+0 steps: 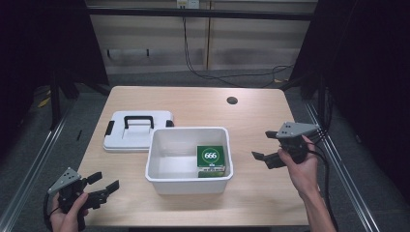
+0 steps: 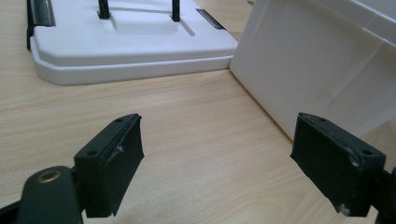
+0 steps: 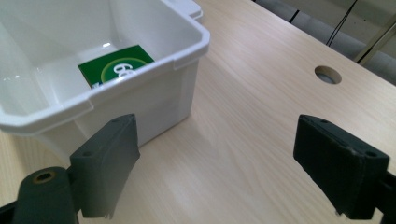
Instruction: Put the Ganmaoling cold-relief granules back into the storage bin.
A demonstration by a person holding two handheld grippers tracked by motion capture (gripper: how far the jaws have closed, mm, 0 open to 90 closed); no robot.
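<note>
A white plastic bin (image 1: pixel 157 169) stands in the middle of the wooden table, with a green box (image 1: pixel 211 160) marked 666 lying inside at its right end. The bin's white lid (image 1: pixel 137 130), with a black handle, lies flat just behind and left of it. My left gripper (image 1: pixel 105 183) is held open near the table's front left corner, nothing between its jaws; ahead of it I see the lid (image 2: pixel 130 46) and the bin's wall (image 2: pixel 317 65). My right gripper (image 1: pixel 263 145) is open too, to the right of the bin, facing the bin's corner (image 3: pixel 140 88) and the green box (image 3: pixel 116 67).
A round cable hole (image 1: pixel 232 100) sits in the table top at the back right, also the hole (image 3: pixel 328 74) beyond my right jaws. Cables run across the floor behind the table. Metal rails flank both sides of the table.
</note>
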